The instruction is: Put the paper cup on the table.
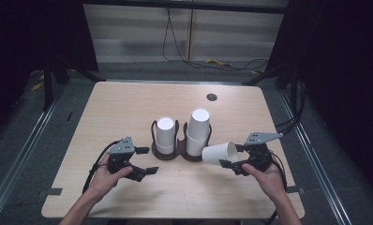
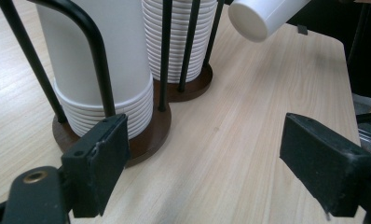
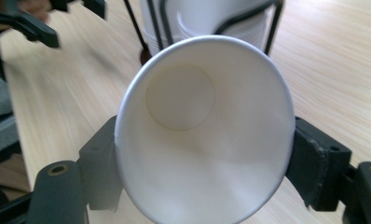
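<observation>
**One cup out, two stacks in the rack**

From where I stand, one loose paper cup [image 1: 218, 153] is gripped in the right gripper [image 1: 234, 164], lying on its side in the air with its mouth toward the hand and its base pointing at about 9 o'clock. The jaws squeeze it near the rim, one on each side; in the right gripper view the rim [image 3: 200, 126] is pressed slightly oval.

On the table [image 1: 128, 108] stands one dark wire rack [image 1: 175, 152] with two round bases joined side by side. It holds two stacks of upside-down white cups: a shorter left stack [image 1: 165, 135] and a taller right stack [image 1: 197, 131]. The held cup hovers just beside the right stack, at its 5 o'clock.

The left gripper [image 1: 147, 161] sits at the rack's 8 o'clock, jaws spread wide with nothing between them, close to the left base.
</observation>
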A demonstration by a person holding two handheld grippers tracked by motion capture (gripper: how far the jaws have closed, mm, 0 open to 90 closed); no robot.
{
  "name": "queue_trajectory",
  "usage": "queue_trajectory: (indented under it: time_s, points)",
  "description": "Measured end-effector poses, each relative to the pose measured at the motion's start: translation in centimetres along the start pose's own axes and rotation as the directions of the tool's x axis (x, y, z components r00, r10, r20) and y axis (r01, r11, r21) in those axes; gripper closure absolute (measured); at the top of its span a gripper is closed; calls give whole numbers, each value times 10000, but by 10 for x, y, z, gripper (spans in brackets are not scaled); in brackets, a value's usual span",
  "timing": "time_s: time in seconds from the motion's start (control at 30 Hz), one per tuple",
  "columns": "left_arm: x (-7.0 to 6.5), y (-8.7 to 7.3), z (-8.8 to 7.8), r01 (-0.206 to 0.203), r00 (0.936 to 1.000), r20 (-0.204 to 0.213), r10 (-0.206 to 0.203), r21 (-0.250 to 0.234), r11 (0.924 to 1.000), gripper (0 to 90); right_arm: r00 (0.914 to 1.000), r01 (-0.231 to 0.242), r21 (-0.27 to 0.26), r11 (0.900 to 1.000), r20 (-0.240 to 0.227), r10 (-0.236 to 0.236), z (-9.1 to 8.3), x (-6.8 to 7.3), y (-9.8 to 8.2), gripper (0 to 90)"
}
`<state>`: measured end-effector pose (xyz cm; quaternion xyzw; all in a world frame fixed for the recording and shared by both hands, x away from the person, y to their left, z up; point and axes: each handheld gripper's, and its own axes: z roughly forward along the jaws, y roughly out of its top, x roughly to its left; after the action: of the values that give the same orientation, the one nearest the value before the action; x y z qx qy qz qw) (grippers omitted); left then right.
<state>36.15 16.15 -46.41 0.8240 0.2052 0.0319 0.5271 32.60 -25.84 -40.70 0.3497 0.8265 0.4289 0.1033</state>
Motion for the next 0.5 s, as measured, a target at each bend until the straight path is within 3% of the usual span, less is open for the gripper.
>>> queue_trajectory:
  time_s: [0.13, 0.5]
  points:
    - [-2, -3, -3, -81, 10000, -19, 81, -17, 10000, 160, 9986, -158, 357, 9992, 510, 140, -4, -6, -1, 238]
    - [1, -3, -2, -60, 9999, -106, 60, -36, 10000, 161, 9894, -643, 1050, 9924, 1363, 497, -9, -23, 6, 239]
